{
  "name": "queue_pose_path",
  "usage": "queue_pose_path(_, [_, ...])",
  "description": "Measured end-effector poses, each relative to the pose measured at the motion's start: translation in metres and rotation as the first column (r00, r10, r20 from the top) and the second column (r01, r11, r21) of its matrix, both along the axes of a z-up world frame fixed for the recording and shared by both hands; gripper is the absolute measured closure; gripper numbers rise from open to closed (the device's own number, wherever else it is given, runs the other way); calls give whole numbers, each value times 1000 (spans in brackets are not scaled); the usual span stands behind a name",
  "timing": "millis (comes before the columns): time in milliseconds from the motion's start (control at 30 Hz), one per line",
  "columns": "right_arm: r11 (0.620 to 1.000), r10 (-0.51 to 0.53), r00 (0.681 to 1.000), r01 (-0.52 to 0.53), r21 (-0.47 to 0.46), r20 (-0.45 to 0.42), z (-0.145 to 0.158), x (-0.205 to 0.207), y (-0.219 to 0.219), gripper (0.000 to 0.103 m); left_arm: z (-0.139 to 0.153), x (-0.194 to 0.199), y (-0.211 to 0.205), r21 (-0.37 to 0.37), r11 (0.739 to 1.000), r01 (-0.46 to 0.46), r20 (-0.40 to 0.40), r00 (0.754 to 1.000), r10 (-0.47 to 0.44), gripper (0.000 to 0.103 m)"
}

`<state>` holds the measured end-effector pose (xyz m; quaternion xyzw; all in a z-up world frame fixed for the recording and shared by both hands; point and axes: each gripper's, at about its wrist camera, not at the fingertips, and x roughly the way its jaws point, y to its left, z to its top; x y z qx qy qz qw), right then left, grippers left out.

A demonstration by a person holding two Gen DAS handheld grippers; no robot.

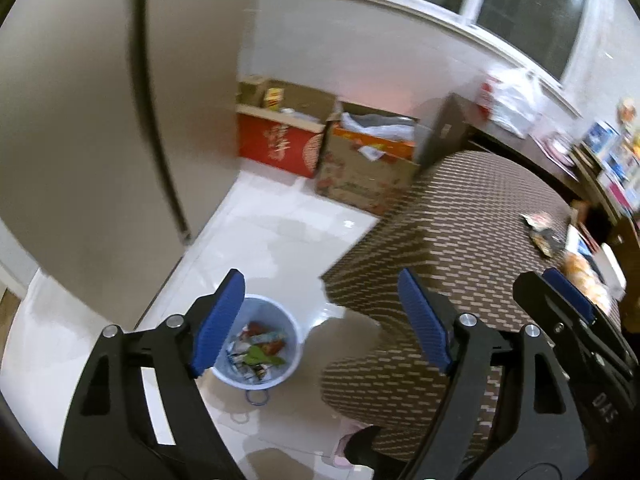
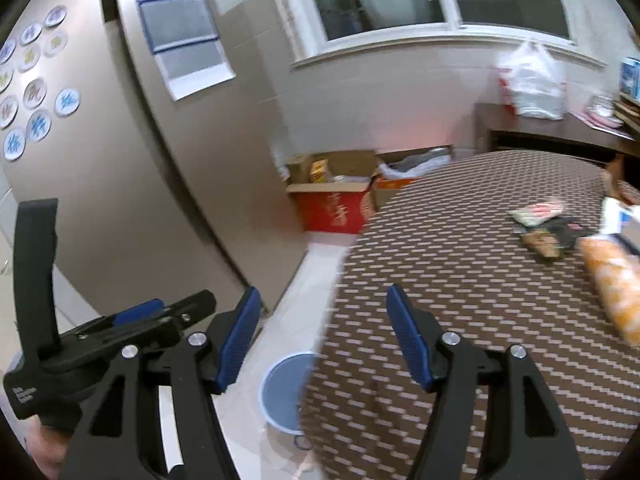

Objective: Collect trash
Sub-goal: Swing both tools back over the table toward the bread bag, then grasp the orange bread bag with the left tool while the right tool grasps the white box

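Note:
A pale blue bin (image 1: 280,307) stands on the white floor beside the table, with several wrappers (image 1: 260,346) inside. My left gripper (image 1: 322,320) hangs above it, open, with nothing between its blue pads. My right gripper (image 2: 324,338) is open and empty over the table's near edge, with the bin (image 2: 284,384) below it. Dark and red-white wrappers (image 2: 544,224) lie on the brown patterned tablecloth (image 2: 460,272) at the far right; they show in the left wrist view too as wrappers (image 1: 542,232). A bagged loaf (image 2: 612,292) lies just beside them.
A red box (image 1: 276,140) and open cardboard boxes (image 1: 360,168) stand against the far wall. A white plastic bag (image 2: 532,80) sits on a dark sideboard behind the table. A beige panel wall (image 1: 100,140) rises at the left. A pink slipper (image 1: 344,444) lies under the table's edge.

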<state>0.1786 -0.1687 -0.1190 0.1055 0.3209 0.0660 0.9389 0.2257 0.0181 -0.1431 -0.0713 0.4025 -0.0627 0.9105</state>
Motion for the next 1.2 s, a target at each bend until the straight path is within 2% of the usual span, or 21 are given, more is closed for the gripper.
queue_pose_path(200, [990, -136, 990, 137, -30, 47, 14, -39, -77, 37, 16, -19, -85, 22, 986, 163, 25, 986, -164, 19])
queue_pose_path(367, [964, -257, 964, 261, -50, 72, 19, -74, -144, 37, 21, -33, -161, 10, 951, 309, 21, 951, -309, 17])
queue_pose_path(600, [913, -400, 915, 403, -58, 56, 12, -109, -226, 37, 20, -42, -248, -1, 907, 421, 1, 907, -421, 17])
queue_pose_path(667, [903, -426, 904, 427, -48, 37, 7, -114, -246, 37, 19, -41, -269, -24, 896, 443, -1, 896, -443, 17])
queue_pose_path(800, [895, -444, 896, 444, -43, 8, -3, -119, -269, 37, 8, -35, -299, -63, 892, 447, -35, 892, -450, 17])
queue_pose_path(967, [903, -427, 903, 424, -65, -40, -14, -112, -286, 37, -11, -21, -323, -115, 894, 433, -91, 892, -443, 17])
queue_pose_path(1100, [916, -397, 914, 389, -103, -79, -20, -99, -289, 37, -17, -13, -332, -118, 897, 425, -86, 896, -436, 18])
queue_pose_path(1133, [920, -386, 919, 376, -112, -84, -21, -95, -289, 37, -18, -11, -332, -126, 896, 425, -89, 895, -437, 19])
queue_pose_path(1167, [924, -373, 923, 361, -126, -90, -22, -90, -289, 37, -20, -8, -331, -136, 896, 423, -92, 895, -437, 27])
queue_pose_path(1200, [928, -361, 928, 347, -140, -94, -23, -86, -286, 37, -21, -5, -331, -145, 894, 425, -98, 893, -440, 29])
